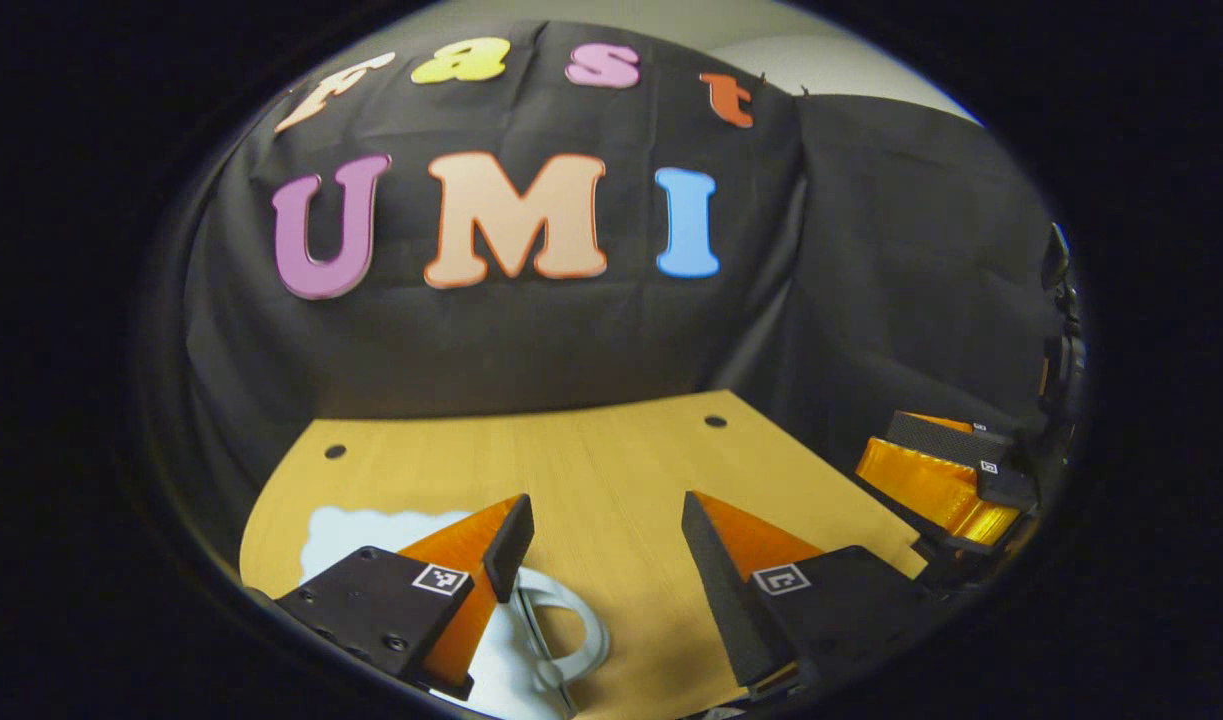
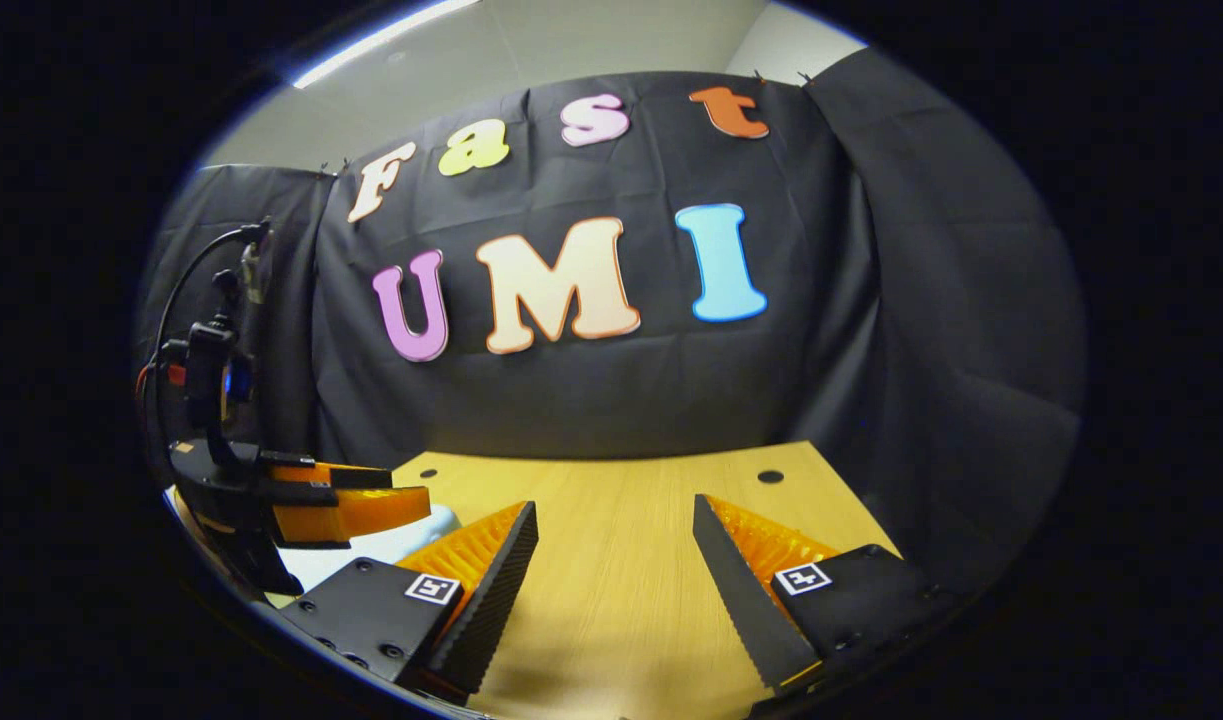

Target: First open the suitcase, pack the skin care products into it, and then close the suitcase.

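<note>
Left gripper view: your left gripper (image 1: 603, 560) hangs with fingers spread, empty, over the pale blue suitcase with white handle (image 1: 366, 530) at lower left; your right gripper (image 2: 616, 570), likewise spread, hovers above bare wooden desk (image 2: 621, 520), farther off.

A suitcase (image 1: 371, 535) lies on the table's (image 1: 611, 470) left side.

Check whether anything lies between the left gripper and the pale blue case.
Nothing visible does. The left gripper hangs open right over the pale blue case, whose white handle lies beside one finger; the right gripper is off to the side.
</note>
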Demonstrator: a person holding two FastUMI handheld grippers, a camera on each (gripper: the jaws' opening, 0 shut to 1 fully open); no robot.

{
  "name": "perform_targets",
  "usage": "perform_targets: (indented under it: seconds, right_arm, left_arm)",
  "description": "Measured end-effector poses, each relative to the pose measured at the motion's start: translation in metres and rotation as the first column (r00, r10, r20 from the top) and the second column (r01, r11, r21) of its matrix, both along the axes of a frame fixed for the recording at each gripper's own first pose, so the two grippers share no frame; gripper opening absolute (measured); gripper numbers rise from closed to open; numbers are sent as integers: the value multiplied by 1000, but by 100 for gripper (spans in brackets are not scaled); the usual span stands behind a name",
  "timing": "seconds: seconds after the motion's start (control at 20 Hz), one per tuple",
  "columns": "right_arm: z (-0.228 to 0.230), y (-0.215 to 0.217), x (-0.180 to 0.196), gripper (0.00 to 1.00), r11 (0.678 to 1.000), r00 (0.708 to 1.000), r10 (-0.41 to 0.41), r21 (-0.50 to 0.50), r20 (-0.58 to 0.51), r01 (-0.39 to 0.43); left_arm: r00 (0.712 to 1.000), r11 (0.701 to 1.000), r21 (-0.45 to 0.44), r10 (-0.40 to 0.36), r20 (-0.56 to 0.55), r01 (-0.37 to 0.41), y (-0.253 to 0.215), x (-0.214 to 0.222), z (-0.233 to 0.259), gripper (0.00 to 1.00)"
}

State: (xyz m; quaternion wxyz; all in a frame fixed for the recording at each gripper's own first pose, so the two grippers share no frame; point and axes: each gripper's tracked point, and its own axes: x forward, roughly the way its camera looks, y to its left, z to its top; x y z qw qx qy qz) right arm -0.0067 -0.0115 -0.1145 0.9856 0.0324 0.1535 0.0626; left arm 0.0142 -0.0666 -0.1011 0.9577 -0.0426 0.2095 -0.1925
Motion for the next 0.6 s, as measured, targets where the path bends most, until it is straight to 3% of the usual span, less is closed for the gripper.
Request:
perform_targets:
  seconds: [0.3, 0.6]
  right_arm:
    - [94, 21, 24, 98, 1000, 969, 0, 0, 249, 0]
    - [145, 46, 22, 97, 1000, 927, 12, 4, 376, -15]
  left_arm:
    - [978, 991, -31, 135, 157, -132, 33, 15, 50, 96]
    - [963, 987, -44, 162, 215, -156, 55, 29, 78, 95]
